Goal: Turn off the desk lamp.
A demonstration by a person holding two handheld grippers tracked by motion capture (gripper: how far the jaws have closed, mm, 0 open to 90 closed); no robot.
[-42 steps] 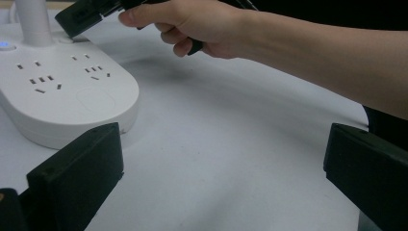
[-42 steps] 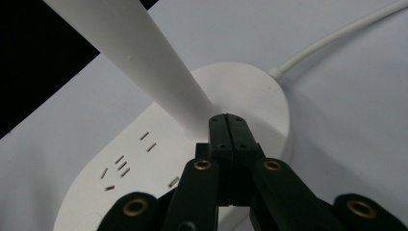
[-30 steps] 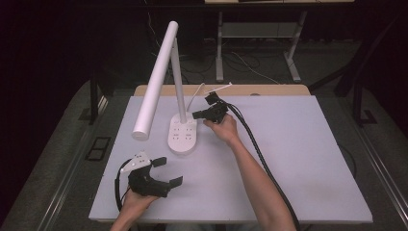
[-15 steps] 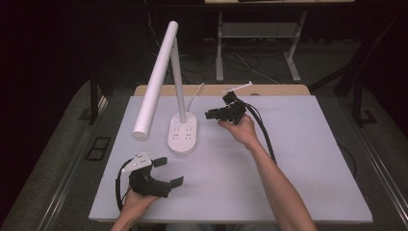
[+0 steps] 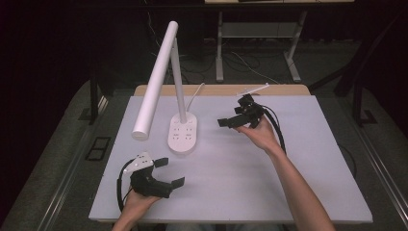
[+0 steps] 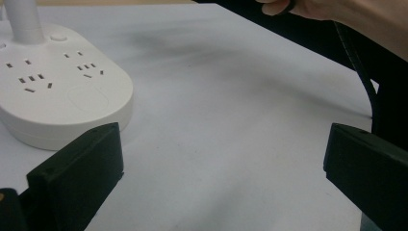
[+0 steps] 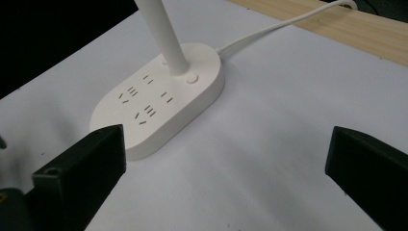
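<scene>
While both the left claw [image 5: 169, 172] and right claw [image 5: 230, 121] are held wide open and empty, the desk lamp [image 5: 182, 134] at frame centre is judged rigid, smooth and top-heavy; its upright stem is best gripped low.

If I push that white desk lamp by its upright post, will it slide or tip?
Probably tip-prone: the lamp has a long head leaning out past its oval base, up on a thin post. A low push on the base likely slides it, though its cord may drag.

lab: bare test table [image 5: 288, 192], cables [image 5: 240, 60]
</scene>
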